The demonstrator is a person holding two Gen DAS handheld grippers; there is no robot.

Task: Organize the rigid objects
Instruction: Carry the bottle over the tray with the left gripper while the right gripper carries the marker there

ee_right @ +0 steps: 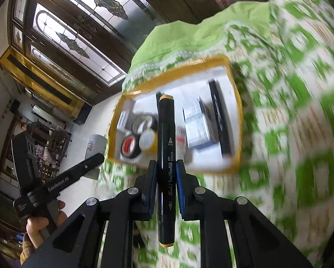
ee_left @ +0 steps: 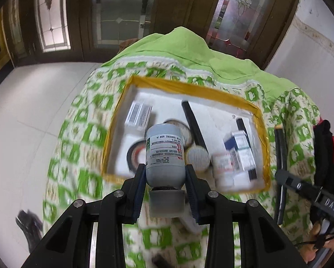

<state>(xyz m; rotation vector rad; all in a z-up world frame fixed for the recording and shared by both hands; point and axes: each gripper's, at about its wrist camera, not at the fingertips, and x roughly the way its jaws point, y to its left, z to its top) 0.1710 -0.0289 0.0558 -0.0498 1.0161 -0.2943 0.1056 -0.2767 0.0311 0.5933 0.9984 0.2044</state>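
1. The left gripper (ee_left: 164, 178) clamps a grey bottle (ee_left: 163, 154) by its lower body, cap toward the camera, above the near edge of the yellow-rimmed box (ee_left: 189, 93).
2. The right gripper (ee_right: 166, 178) pinches a black marker (ee_right: 165, 156) mid-barrel, aimed at the box's open middle for likely stowing.

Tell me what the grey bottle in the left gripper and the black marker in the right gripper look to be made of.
Grey cylindrical bottle: probably plastic, matte and opaque, with a printed paper-like label and a grey screw cap. Black double-ended art marker: likely hard plastic, semi-gloss, since light glints along its barrel; white printed lettering, tan end caps. Neither material is certain from looks alone.
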